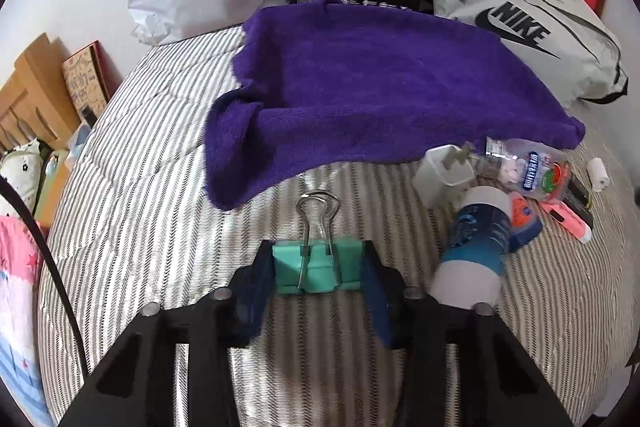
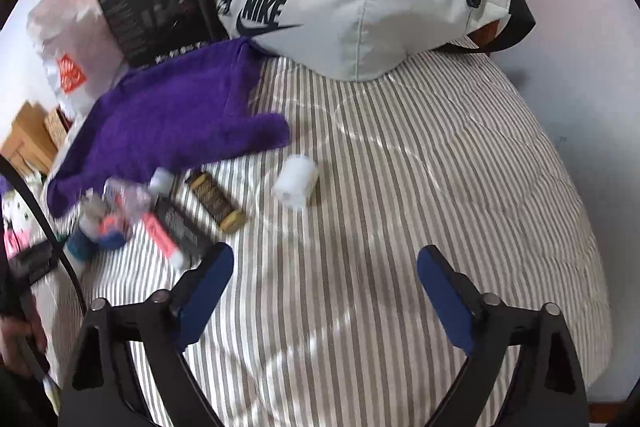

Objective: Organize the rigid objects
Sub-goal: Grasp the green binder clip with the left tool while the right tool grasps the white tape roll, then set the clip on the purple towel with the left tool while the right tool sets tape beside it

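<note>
The teal binder clip (image 1: pixel 318 269) is clamped by the left claw (image 1: pixel 318 273) on the striped bed (image 2: pixel 400 187). The right claw (image 2: pixel 325 277) is held open; the white roll (image 2: pixel 296 179) lies at twelve o'clock, with clear bedding toward three o'clock.

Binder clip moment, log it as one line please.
left gripper: shut on teal binder clip | right gripper: open, nothing between | surface: striped bedcover
</note>
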`<state>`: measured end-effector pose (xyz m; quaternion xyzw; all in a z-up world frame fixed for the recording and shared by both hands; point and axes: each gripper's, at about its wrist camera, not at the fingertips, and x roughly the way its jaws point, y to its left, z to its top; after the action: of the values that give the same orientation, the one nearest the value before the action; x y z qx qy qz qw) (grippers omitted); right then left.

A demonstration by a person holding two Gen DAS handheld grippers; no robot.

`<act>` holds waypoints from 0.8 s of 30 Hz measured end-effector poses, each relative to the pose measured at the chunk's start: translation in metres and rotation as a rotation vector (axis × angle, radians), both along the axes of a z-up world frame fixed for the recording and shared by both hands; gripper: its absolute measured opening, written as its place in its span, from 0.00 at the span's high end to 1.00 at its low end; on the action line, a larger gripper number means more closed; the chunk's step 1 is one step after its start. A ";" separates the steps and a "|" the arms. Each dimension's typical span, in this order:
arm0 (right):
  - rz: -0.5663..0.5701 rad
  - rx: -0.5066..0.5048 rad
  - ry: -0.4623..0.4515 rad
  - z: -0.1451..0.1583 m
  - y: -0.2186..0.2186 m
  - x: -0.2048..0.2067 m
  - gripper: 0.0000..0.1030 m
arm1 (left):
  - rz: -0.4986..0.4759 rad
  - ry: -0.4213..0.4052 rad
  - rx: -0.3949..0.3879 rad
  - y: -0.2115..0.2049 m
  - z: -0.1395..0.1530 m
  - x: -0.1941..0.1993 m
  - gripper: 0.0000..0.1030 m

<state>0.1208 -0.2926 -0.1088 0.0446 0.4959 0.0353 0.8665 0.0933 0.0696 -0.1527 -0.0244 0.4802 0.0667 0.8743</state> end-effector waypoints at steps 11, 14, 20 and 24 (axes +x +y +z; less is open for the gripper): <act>-0.026 0.012 0.040 -0.024 0.018 0.067 0.32 | 0.005 0.000 -0.015 0.002 0.000 0.000 0.61; -0.021 -0.007 0.052 -0.033 0.027 0.073 0.36 | 0.011 -0.004 -0.031 0.005 0.000 -0.001 0.61; 0.007 -0.079 0.069 -0.049 0.031 0.067 0.57 | 0.003 -0.004 -0.039 0.006 0.001 0.000 0.61; 0.007 -0.077 0.058 -0.049 0.029 0.069 0.60 | 0.001 -0.005 -0.041 0.007 0.000 0.000 0.61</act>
<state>0.1897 -0.2634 -0.1573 0.0105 0.5220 0.0179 0.8527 0.0931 0.0763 -0.1523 -0.0429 0.4793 0.0571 0.8747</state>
